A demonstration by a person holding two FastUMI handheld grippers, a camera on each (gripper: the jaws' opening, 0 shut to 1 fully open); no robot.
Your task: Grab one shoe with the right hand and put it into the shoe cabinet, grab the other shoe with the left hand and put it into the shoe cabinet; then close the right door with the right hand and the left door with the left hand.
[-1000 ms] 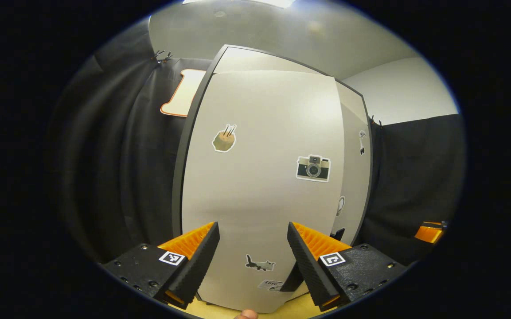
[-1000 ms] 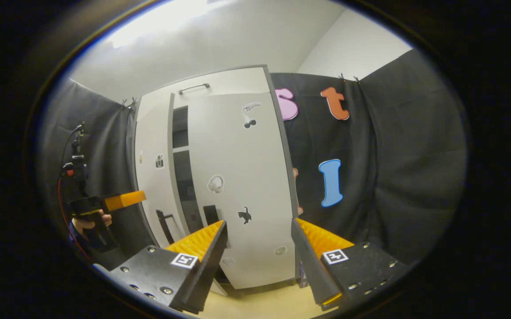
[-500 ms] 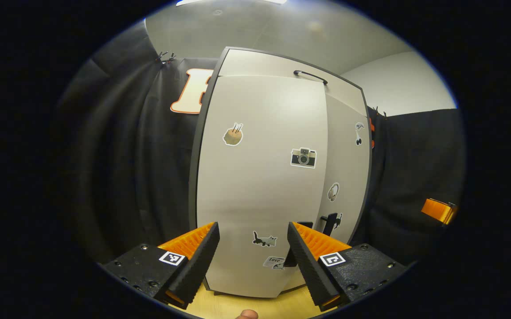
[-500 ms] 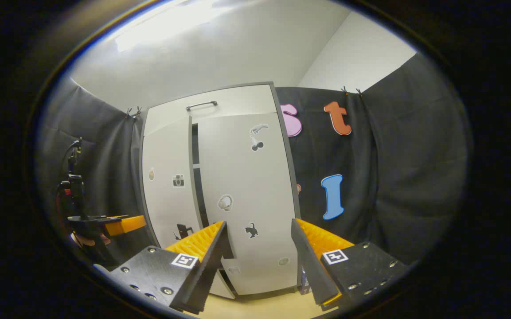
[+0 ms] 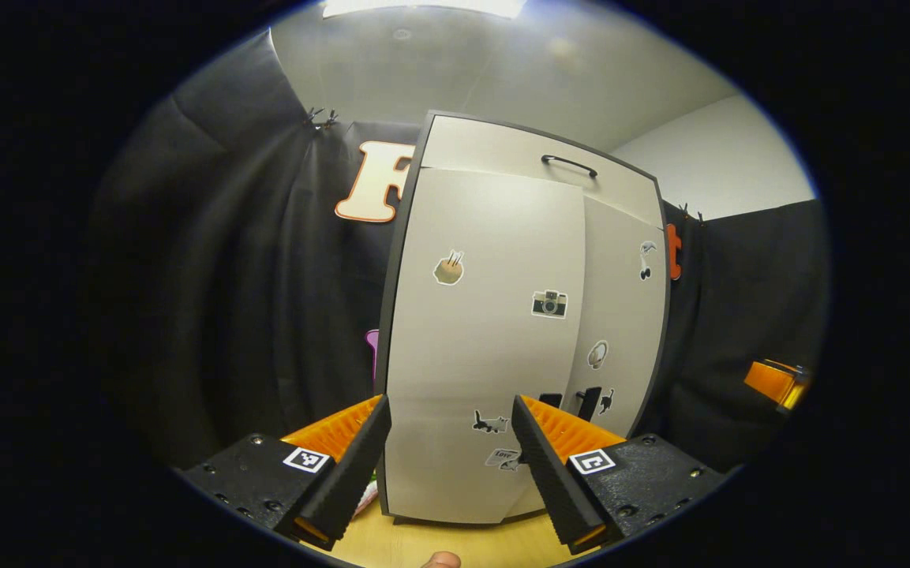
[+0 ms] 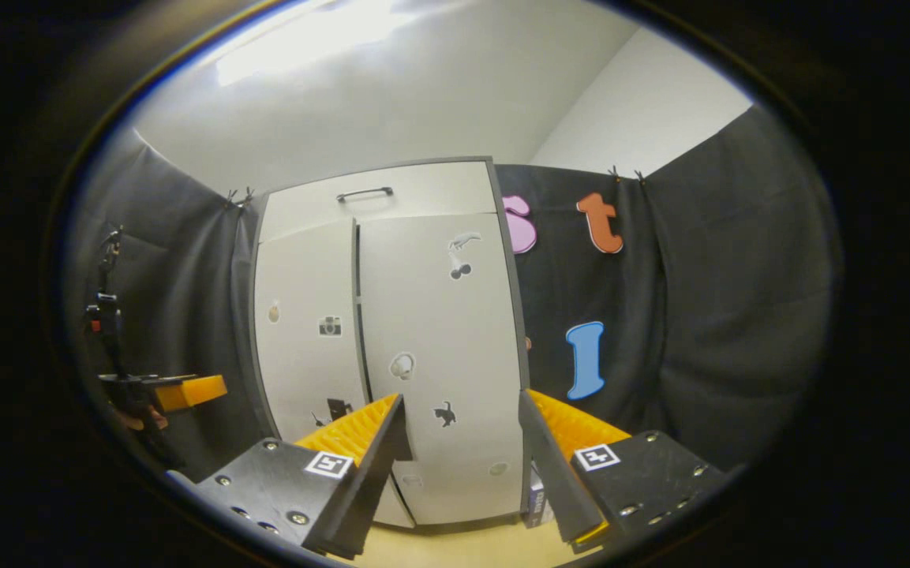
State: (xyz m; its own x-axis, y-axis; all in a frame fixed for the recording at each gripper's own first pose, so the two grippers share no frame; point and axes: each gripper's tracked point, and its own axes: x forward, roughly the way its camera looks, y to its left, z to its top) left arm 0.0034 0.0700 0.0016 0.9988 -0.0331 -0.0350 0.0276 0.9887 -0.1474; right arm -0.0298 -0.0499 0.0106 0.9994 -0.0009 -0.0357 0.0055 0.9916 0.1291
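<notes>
Doors of the shoe cabinet look shut at my twelve o'clock, task seemingly done, both my jaws released, empty.

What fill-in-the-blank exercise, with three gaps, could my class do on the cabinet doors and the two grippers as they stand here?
1. Both doors of the shoe cabinet are ____.
2. The sticker on the left door beside the right door shows a ____.
3. The left gripper and the right gripper each hold ____.

Missing words: closed; camera; nothing
</notes>
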